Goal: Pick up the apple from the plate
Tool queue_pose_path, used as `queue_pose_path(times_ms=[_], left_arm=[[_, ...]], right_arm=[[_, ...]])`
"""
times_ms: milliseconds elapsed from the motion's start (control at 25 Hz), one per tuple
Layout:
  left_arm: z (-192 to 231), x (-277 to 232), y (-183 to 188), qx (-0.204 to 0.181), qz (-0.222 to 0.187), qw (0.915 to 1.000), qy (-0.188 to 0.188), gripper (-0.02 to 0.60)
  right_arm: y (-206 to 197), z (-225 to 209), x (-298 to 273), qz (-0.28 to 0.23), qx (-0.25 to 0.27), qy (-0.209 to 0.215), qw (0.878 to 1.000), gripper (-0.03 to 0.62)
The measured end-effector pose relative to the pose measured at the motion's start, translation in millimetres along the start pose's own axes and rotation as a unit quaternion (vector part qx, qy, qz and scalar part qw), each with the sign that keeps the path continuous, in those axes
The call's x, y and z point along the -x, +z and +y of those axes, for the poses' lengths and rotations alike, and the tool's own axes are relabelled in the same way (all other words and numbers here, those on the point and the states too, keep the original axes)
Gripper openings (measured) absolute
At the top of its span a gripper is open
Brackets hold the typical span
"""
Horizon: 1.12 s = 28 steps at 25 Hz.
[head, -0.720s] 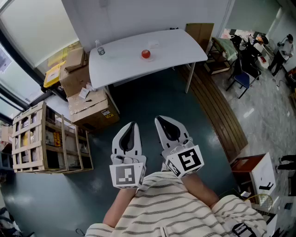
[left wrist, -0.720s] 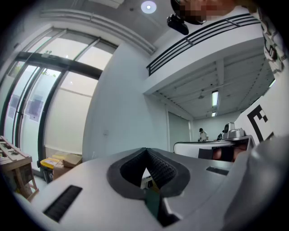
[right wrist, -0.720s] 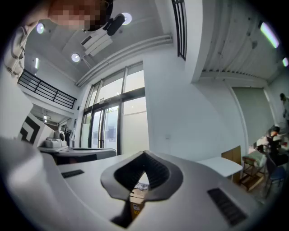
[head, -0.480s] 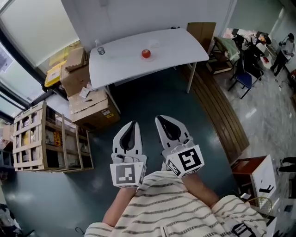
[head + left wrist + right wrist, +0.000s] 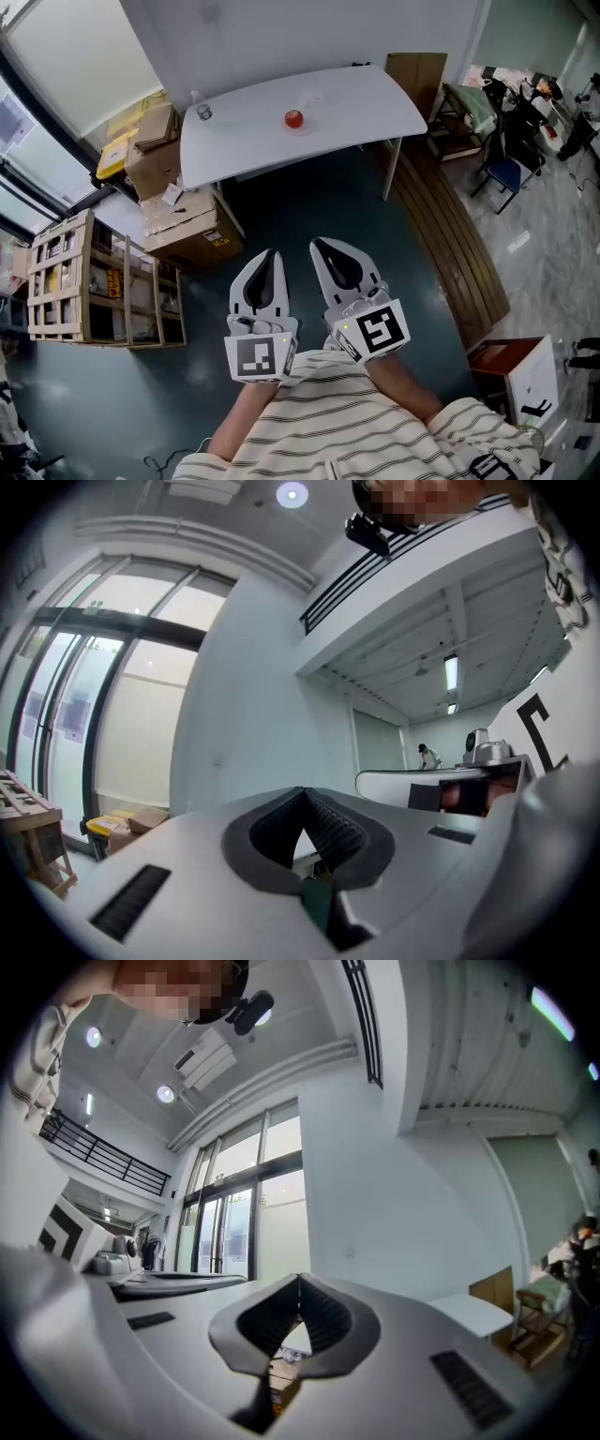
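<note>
A dark-floored room holds a white table (image 5: 375,98). At the table's left end stands a bottle (image 5: 203,111); near its middle sits the apple (image 5: 293,119). Well short of the table, the left gripper (image 5: 270,258) and right gripper (image 5: 323,251) hover, jaws closed and empty. The task looks to be at the approach step: next, get close to the table and open one gripper.

Honestly, we can't read any real text here. The marker cubes (image 5: 255,357) on the left gripper (image 5: 271,255) and right gripper (image 5: 321,246) only show black-and-white square patterns, no letters. The cardboard boxes (image 5: 192,230) have some print and stickers, but they're way too small for us.
</note>
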State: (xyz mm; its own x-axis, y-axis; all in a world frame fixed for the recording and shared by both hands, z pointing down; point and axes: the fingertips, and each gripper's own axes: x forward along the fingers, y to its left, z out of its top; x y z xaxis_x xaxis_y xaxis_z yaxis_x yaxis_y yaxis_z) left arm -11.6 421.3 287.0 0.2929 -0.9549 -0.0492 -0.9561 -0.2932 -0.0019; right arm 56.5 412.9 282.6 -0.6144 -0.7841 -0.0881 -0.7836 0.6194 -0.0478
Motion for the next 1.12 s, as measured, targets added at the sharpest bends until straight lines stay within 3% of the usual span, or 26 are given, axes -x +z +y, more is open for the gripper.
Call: queue_pose_path(times_ms=[240, 480, 560, 1120], left_arm=[[-12, -11, -12, -0.002, 0.018, 0.9998, 0.005, 0.005], [1, -37, -46, 0.006, 0.057, 0.9983, 0.010, 0.005], [5, -55, -49, 0.009, 0.052, 0.9986, 0.005, 0.005], [89, -210, -61, 0.024, 0.038, 0.9984, -0.033, 0.005]], right_arm=[[-12, -25, 1, 0.006, -0.022, -0.006, 1.000, 0.014], [-35, -47, -19, 0.026, -0.026, -0.018, 0.999, 0.014], [-39, -59, -31, 0.029, -0.026, -0.023, 0.999, 0.014], [-53, -130, -189, 0.047, -0.014, -0.050, 0.998, 0.014]])
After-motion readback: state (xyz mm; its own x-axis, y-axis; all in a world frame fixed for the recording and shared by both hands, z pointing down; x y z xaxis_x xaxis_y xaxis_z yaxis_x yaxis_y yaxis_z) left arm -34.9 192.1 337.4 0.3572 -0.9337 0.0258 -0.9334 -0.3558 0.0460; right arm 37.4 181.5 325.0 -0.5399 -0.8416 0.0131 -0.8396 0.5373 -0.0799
